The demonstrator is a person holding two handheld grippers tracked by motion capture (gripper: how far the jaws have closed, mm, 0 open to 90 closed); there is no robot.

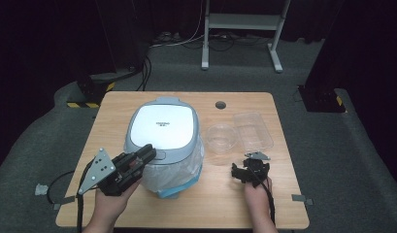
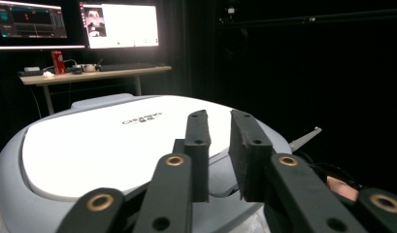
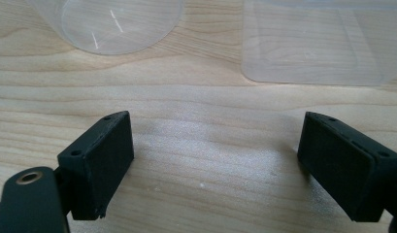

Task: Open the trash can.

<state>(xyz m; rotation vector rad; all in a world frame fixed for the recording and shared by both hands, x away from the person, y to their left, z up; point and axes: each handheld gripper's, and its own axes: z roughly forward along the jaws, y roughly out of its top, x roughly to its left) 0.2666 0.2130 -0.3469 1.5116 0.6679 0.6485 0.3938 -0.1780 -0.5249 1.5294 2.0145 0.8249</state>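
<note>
A grey cooker with a white lid (image 1: 162,124) stands on the left half of the wooden table (image 1: 249,99), its base wrapped in a clear plastic bag (image 1: 184,170). My left gripper (image 1: 148,151) reaches over the cooker's front edge. In the left gripper view the jaws (image 2: 219,121) stand a narrow gap apart above the lid (image 2: 104,145), with the grey front latch just below them and nothing clamped. My right gripper (image 1: 249,165) rests low on the table with its jaws wide open (image 3: 215,160) over bare wood.
A clear round bowl (image 1: 221,137) and a clear rectangular tray (image 1: 253,130) sit just beyond the right gripper, also near the top of the right gripper view as the bowl (image 3: 113,24) and the tray (image 3: 312,43). A cable hole (image 1: 220,105) marks the far side.
</note>
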